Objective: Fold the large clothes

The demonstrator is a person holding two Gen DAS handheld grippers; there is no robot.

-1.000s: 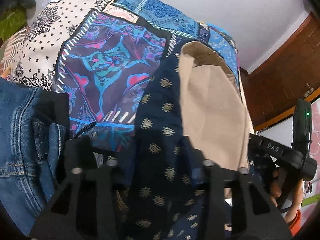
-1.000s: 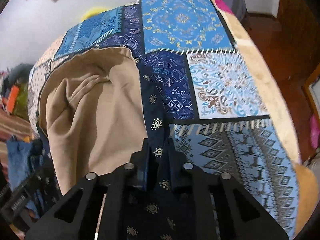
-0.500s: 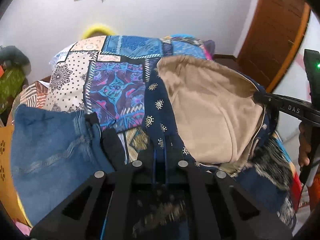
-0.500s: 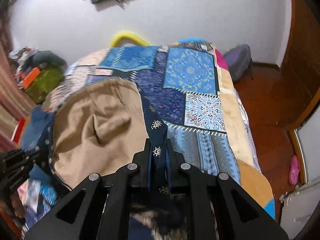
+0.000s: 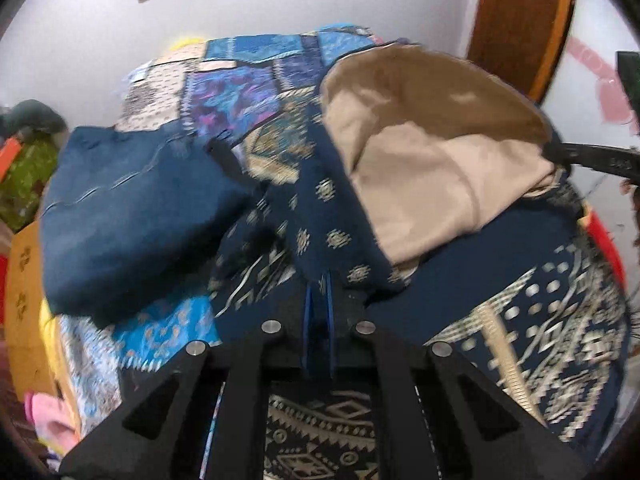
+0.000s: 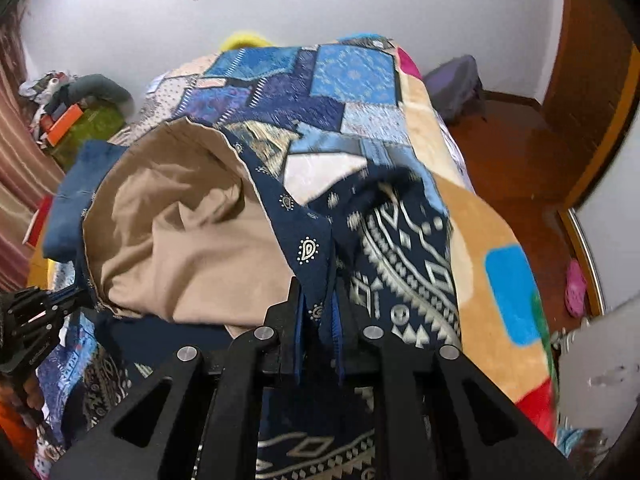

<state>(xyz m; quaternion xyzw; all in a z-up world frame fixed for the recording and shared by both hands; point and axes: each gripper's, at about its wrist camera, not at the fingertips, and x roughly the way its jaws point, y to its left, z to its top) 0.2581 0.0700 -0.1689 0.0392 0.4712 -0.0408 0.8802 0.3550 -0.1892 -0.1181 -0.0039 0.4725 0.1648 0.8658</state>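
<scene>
A large navy garment [image 5: 332, 216] with small gold motifs and a tan lining [image 5: 432, 152] is held up between both grippers above the bed. My left gripper [image 5: 318, 300] is shut on one edge of it. My right gripper [image 6: 318, 312] is shut on the other edge [image 6: 308, 248]. The tan lining [image 6: 180, 232] billows open between them. The garment's lower part, with a pale geometric print [image 6: 400, 248], hangs down over the bed. The right gripper's arm [image 5: 592, 160] shows at the right of the left wrist view; the left gripper body [image 6: 32, 320] shows at the lower left of the right wrist view.
A patchwork bedspread [image 6: 320, 92] covers the bed. Folded blue jeans [image 5: 136, 220] lie on its left side. Clutter and a green bag [image 6: 88, 124] sit by the left wall. A wooden door [image 6: 592, 80] and red floor [image 6: 516, 140] are on the right.
Both grippers have pulled back and risen with the garment. More of its geometric-print lower part now shows, and the bed looks farther away.
</scene>
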